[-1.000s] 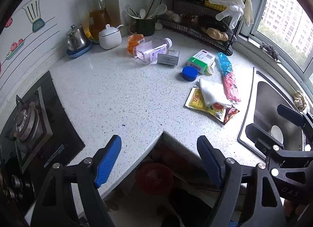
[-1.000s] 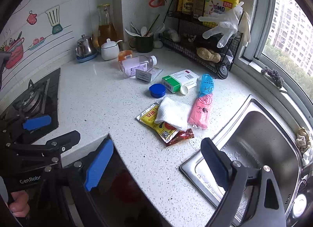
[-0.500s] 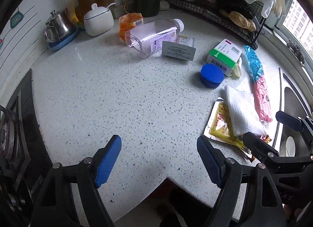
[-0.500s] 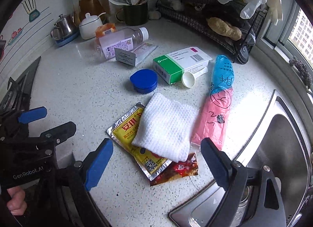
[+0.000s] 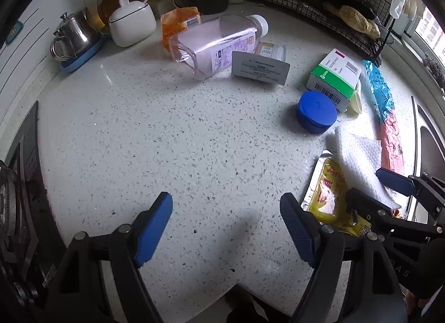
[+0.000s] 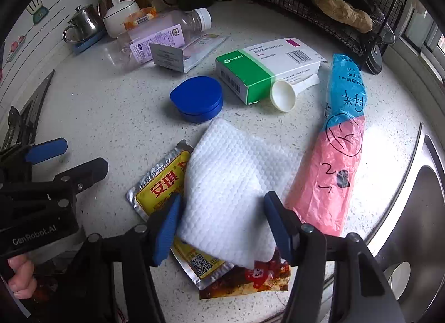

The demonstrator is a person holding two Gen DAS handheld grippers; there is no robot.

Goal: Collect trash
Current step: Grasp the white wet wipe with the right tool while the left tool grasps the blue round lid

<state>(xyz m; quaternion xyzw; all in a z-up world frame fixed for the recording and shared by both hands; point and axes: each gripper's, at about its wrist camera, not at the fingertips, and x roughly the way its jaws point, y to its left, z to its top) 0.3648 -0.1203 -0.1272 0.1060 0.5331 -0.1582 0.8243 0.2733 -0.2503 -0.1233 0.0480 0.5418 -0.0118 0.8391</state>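
Right hand-held gripper (image 6: 222, 228) straddles white paper towel (image 6: 230, 184) covering yellow sachet (image 6: 164, 186).

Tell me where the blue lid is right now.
In the right wrist view the blue lid lies on the counter left of the green-and-white box, just beyond the white paper towel.

A: Daylight, soft and even, enters from the window (image 5: 428, 28) at the upper right of both views.

B: Shadows?

A: Faint ones. A grey patch lies on the worktop (image 5: 167, 134) at the lower middle of the left view, and the blue lid (image 6: 197, 99) casts a soft one.

B: Sharpness?

A: Crisp in the centre. Strong fisheye bending and black corners; slight glare at the right edge.
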